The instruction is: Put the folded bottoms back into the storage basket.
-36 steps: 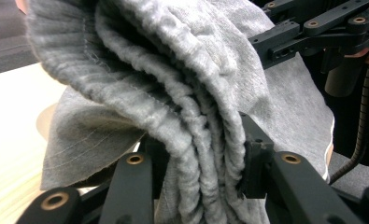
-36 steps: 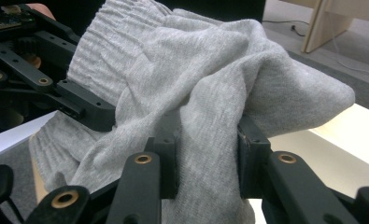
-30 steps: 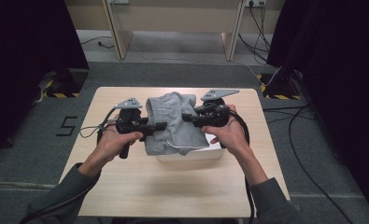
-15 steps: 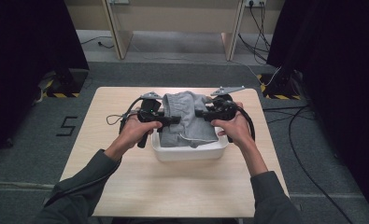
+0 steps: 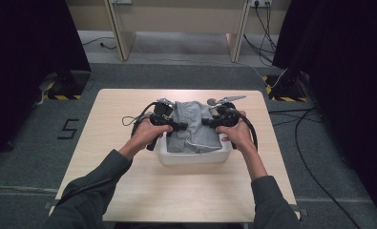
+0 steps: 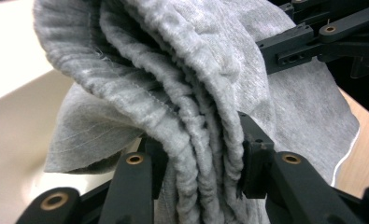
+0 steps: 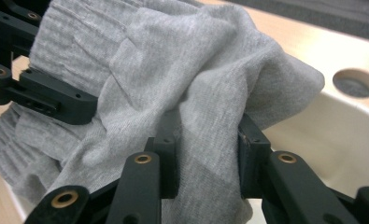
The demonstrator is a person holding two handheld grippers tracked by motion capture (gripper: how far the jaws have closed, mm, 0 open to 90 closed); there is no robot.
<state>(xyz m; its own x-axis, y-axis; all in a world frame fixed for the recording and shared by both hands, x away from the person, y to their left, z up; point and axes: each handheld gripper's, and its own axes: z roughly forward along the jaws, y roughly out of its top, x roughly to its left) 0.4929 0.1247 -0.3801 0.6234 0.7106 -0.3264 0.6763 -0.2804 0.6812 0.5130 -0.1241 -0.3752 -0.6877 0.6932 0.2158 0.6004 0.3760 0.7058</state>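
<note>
A folded grey garment (image 5: 193,126) with a white drawstring hangs between my two grippers over a white bin (image 5: 192,157) at the table's middle. My left gripper (image 5: 180,126) is shut on the garment's left side; in the left gripper view thick folds of the grey garment (image 6: 191,116) are pinched between the pads of the left gripper (image 6: 201,163). My right gripper (image 5: 206,122) is shut on the right side; in the right gripper view the cloth (image 7: 182,93) bunches between the jaws of the right gripper (image 7: 205,154). The garment's lower part sits inside the bin.
The wooden table (image 5: 129,191) has bare surface in front of and beside the bin. A round hole (image 7: 352,83) lies in the tabletop past the bin's rim (image 7: 359,121). Cables trail on the floor at the right (image 5: 315,124).
Both grippers have carried the garment away from me and down, from above the bin's front into the bin. Their hold on the cloth has not changed.
</note>
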